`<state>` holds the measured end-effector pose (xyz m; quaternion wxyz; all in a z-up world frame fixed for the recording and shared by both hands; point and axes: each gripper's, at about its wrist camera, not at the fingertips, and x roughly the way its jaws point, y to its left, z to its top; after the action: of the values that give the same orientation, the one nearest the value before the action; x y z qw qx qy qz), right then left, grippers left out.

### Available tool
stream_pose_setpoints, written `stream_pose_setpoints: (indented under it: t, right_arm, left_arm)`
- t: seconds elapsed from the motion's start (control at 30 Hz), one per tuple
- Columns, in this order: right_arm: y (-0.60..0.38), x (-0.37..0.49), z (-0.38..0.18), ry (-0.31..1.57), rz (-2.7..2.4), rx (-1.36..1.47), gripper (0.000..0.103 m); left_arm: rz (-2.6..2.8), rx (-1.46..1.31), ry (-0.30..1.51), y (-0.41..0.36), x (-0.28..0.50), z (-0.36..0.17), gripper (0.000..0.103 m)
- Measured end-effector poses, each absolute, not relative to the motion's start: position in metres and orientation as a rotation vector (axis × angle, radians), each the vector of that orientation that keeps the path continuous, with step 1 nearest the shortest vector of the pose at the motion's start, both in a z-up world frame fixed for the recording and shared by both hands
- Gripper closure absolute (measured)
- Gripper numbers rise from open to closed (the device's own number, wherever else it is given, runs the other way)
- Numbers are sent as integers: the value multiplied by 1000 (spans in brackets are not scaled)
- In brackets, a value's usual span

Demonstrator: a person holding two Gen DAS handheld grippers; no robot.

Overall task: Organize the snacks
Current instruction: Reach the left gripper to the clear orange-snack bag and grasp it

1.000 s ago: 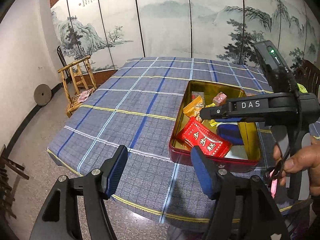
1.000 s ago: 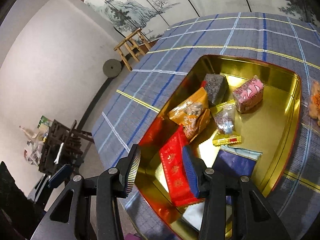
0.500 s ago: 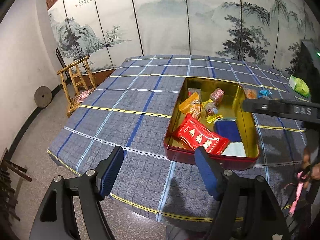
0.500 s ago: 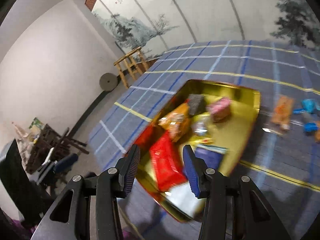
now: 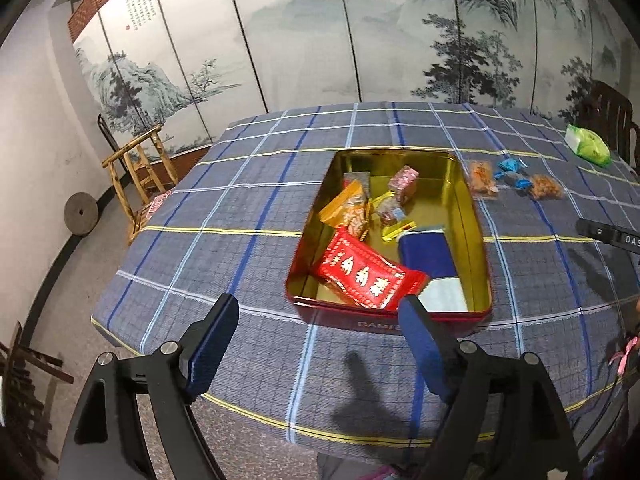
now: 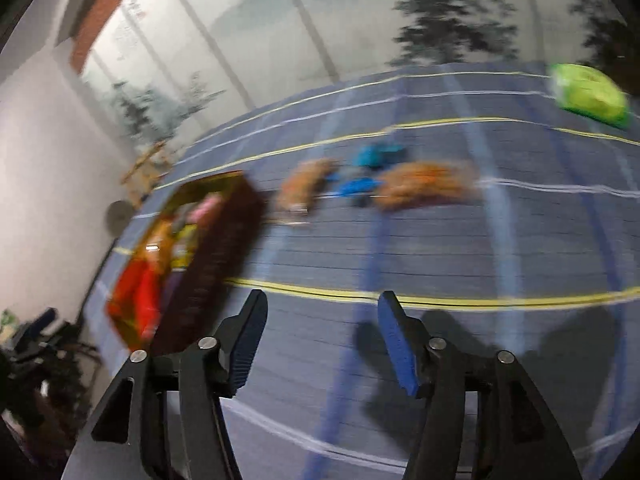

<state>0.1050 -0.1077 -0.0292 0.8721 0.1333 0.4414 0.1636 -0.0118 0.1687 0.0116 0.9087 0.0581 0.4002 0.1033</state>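
Left gripper (image 5: 316,334): low over the near table edge, jaws opening, already wide, nothing between the blue pads (image 5: 216,340).

Just beyond: red-walled tin (image 5: 384,320) with gold inside, standing on the blue plaid tablecloth (image 5: 224,240), long axis running from the near edge toward the painted screen (image 5: 304,32).

In the tin, left to right:
- orange packet (image 5: 346,208) against the left wall, tilted
- red packet with gold characters (image 5: 366,276) across the near end, long axis slanting from the left wall toward the near right corner
- small yellow wrappers (image 5: 396,230) and a clear-wrapped sweet (image 5: 390,212) near the middle
- pink wrapped block (image 5: 405,182) toward the far end
- dark blue packet (image 5: 426,254) on the right, lengthwise along the tin, a white packet (image 5: 446,298) at its near end

Right of the tin, loose on the cloth: orange snack bag (image 5: 482,178), two blue wrapped sweets (image 5: 512,170), another orange snack bag (image 5: 544,188), all close together; farther right, near the far corner, a green bag (image 5: 588,146).

Right gripper (image 6: 322,330): jaws opening, about half wide, empty, over bare cloth near a yellow stripe. Right wrist view blurred; tin (image 6: 224,248) at the left there, loose orange and blue snacks ahead, well apart from the fingers (image 6: 248,340).
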Motion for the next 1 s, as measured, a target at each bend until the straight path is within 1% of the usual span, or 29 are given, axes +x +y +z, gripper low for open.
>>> stream_pose_setpoints:
  t: [0.23,0.4,0.5,0.57,0.6,0.73,0.8,1.0]
  right_arm:
    - [-170,98,-42,911,179,233,37]
    - [-195,101,-50,924,117,238,30]
    - [-205,106,-55,936,85,235,28]
    - [-213,109,-57,933,63,240,24]
    - [-216,109,-57,932,56,241,20]
    - [-228,116,-58,938,7,228,14]
    - [-235,119,-58,939,-12,234,8]
    - [-246,126,-61,941,-51,228,4]
  left_arm:
    - [187,190,842,142,-1,11,23]
    - [165,243,847,120,7,10,22]
    - [146,271,851,107,13,10,21]
    - [132,285,851,99,16,9,21]
    - [122,291,852,95,18,10,21]
    - [32,273,877,82,29,12,17]
    - [-12,263,890,74,38,14,16]
    - [-182,213,952,53,71,21,16]
